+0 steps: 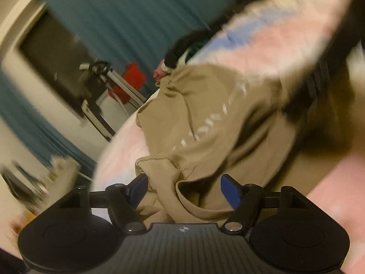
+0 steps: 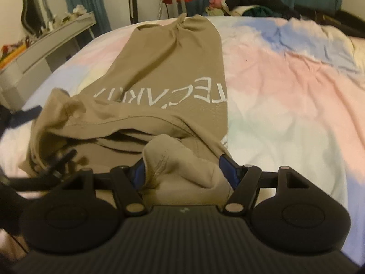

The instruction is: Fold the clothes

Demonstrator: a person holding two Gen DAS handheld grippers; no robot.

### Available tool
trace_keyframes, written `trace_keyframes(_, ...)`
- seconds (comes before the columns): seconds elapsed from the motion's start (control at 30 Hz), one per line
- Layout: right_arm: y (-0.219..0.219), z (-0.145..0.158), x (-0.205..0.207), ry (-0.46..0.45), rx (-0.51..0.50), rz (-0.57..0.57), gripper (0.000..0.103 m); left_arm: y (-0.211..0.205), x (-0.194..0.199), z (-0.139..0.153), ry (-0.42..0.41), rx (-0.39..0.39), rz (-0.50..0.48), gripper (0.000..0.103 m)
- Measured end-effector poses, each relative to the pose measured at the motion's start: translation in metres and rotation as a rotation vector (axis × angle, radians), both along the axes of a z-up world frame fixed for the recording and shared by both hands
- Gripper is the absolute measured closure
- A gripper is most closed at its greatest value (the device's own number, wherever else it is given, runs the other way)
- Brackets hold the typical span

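Both my tools are over the bed (image 2: 285, 73), which is covered in a soft, wrinkled sheet of pastel pink, blue and white patches.

Left tool (image 1: 184, 188): jaws stand wide, blue pads (image 1: 231, 191) well apart. A bunched lobe of the tan garment (image 1: 205, 118) lies in the gap between them; the left wrist view is smeared by blur, and I cannot tell if either pad touches cloth. No firm grip is visible.

Right tool (image 2: 182, 170): jaws also wide. A rounded, padded fold of the same tan garment (image 2: 164, 68) fills the gap, and the cloth lies against both blue pads; I cannot tell whether they press it.

The garment is a matte, heavy knit with stitched seams and white block lettering, upside down as seen from the right tool. It stretches ahead of that tool, tapering to a gathered end, and is crumpled close to the fingers.

Far beyond the right tool, dark clothes (image 2: 251, 2) are heaped at the bed's edge; a grey shelf unit (image 2: 45, 45) stands ahead and to the left.
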State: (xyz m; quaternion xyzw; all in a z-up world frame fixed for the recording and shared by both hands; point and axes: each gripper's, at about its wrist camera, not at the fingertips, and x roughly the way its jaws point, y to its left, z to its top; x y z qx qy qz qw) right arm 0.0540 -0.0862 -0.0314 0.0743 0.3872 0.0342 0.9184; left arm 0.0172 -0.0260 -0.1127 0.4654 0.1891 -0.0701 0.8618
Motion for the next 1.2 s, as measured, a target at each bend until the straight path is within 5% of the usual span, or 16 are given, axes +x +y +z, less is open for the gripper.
trace_keyframes(0.07, 0.000, -0.001, 0.000, 0.006, 0.008, -0.003, 0.035, -0.002, 0.007, -0.011, -0.069, 0.068, 0.049, 0.026)
trace_keyframes(0.3, -0.008, -0.002, -0.010, 0.018, 0.028, -0.013, 0.035, 0.006, 0.026, 0.005, -0.234, -0.051, 0.202, 0.024)
trace_keyframes(0.47, -0.019, 0.006, -0.020, 0.000, 0.077, -0.044, 0.034, 0.013, 0.008, 0.041, -0.357, -0.232, 0.205, 0.022)
trace_keyframes(0.63, -0.016, 0.016, -0.025, -0.070, 0.118, -0.019, 0.033, 0.015, -0.013, 0.061, -0.345, -0.335, 0.171, 0.022)
trace_keyframes(0.87, 0.011, 0.027, -0.018, -0.196, -0.003, 0.032, 0.034, 0.016, -0.031, 0.068, -0.355, -0.351, 0.181, 0.022)
trace_keyframes(1.1, 0.026, 0.013, 0.006, -0.108, -0.235, 0.043, 0.034, 0.018, -0.045, 0.078, -0.441, -0.449, 0.178, 0.022)
trace_keyframes(1.2, 0.003, 0.024, -0.011, -0.110, -0.201, -0.008, 0.034, 0.021, -0.051, 0.087, -0.472, -0.488, 0.183, 0.022)
